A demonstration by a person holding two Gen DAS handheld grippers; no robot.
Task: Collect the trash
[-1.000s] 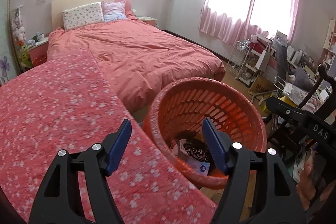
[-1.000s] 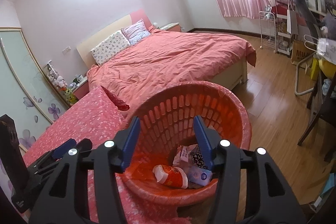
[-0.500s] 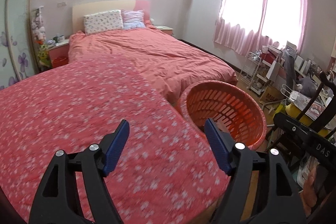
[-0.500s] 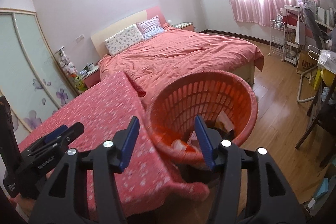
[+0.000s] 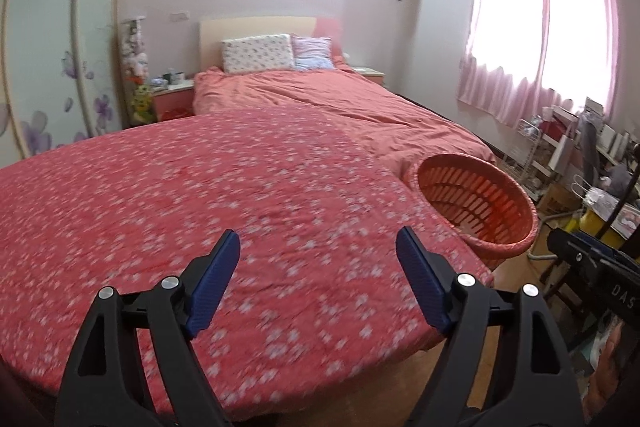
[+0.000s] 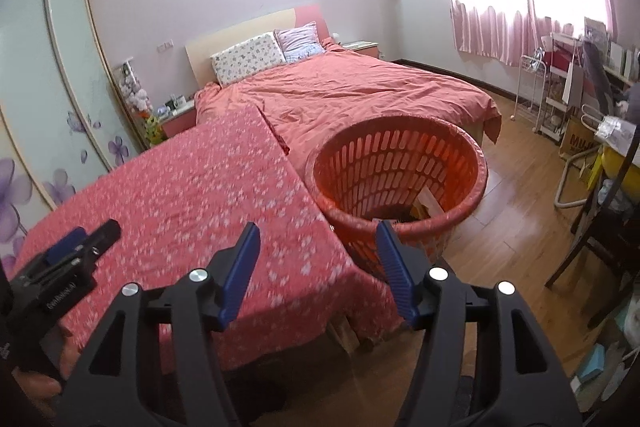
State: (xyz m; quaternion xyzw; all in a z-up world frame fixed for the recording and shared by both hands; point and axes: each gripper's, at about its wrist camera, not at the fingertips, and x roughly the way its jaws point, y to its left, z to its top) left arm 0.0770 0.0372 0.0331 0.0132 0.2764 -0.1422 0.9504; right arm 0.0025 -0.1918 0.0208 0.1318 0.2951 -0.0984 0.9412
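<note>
An orange slotted basket (image 6: 400, 171) stands at the right end of a table covered in red flowered cloth (image 6: 192, 195); a little paper trash shows at its bottom. The basket also shows in the left wrist view (image 5: 476, 203). My left gripper (image 5: 318, 281) is open and empty above the cloth (image 5: 200, 195), well left of the basket. My right gripper (image 6: 316, 267) is open and empty, near the table's front right corner, short of the basket. The left gripper also shows in the right wrist view (image 6: 76, 247). I see no trash on the cloth.
A bed with a red cover (image 6: 360, 91) lies behind the table. A wire rack (image 6: 532, 95), a cluttered desk and a dark chair (image 6: 592, 235) line the right side. Wooden floor (image 6: 512, 211) lies right of the basket. Sliding wardrobe doors (image 6: 48, 87) stand on the left.
Both grippers have pulled back and up from over the basket. The basket now sits farther off and the trash inside is mostly hidden. Both stay open.
</note>
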